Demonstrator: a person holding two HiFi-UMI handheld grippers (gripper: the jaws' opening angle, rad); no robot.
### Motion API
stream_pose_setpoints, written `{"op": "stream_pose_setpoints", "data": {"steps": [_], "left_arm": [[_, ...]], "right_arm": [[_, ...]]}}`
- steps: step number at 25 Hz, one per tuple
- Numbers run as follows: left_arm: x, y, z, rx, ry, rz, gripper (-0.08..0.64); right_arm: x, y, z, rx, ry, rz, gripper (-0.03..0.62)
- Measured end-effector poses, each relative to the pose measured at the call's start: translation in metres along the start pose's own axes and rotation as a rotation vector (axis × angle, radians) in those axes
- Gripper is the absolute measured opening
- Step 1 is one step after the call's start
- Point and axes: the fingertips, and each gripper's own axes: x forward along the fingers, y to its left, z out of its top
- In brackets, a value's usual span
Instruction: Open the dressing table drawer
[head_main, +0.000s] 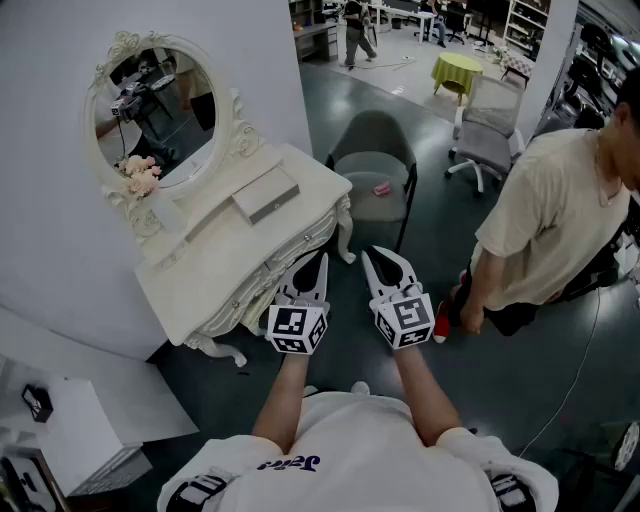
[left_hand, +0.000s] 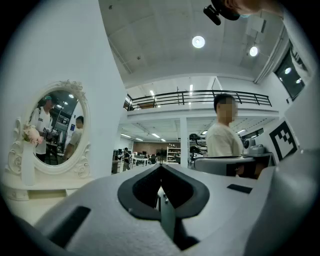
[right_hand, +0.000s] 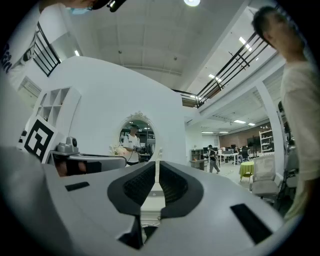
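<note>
The cream dressing table (head_main: 215, 262) stands against the left wall with its oval mirror (head_main: 157, 108). Its front drawer (head_main: 296, 244), with small knobs, looks closed. A flat box with a metal handle (head_main: 266, 195) lies on the top. My left gripper (head_main: 320, 258) is level, just off the table's right front corner, its jaws shut on nothing. My right gripper (head_main: 368, 255) hangs beside it, further from the table, also shut and empty. In the left gripper view the jaws of the left gripper (left_hand: 161, 169) meet, with the mirror (left_hand: 54, 129) to the left. The right gripper (right_hand: 158, 164) points toward the mirror (right_hand: 137, 136).
A grey chair (head_main: 373, 172) stands just beyond the table's right end. A person in a beige shirt (head_main: 548, 225) bends over at the right. A white office chair (head_main: 486, 134) is further back. Pink flowers (head_main: 139, 176) sit by the mirror. A white cabinet (head_main: 85, 425) is at lower left.
</note>
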Motion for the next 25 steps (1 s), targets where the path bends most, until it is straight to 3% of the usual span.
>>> {"op": "stream_pose_setpoints", "data": {"steps": [6,13,21,25], "left_arm": [[0.005,-0.034,-0.023,0.005,0.036,0.004,0.014],[0.012,-0.011,-0.039,0.000,0.070,0.065,0.014],[0.054,0.069,-0.057,-0.067,0.033,0.126,0.014],[0.087,0.131,-0.057,-0.056,0.039,0.179,0.014]], "right_arm": [[-0.017,-0.019,-0.015,0.037,0.015,0.031,0.031],[0.010,-0.017,-0.033,0.115,0.024,0.085,0.032],[0.106,0.003,-0.060,0.098,0.085,0.198,0.032],[0.179,0.008,-0.068,0.081,0.125,0.249,0.032]]}}
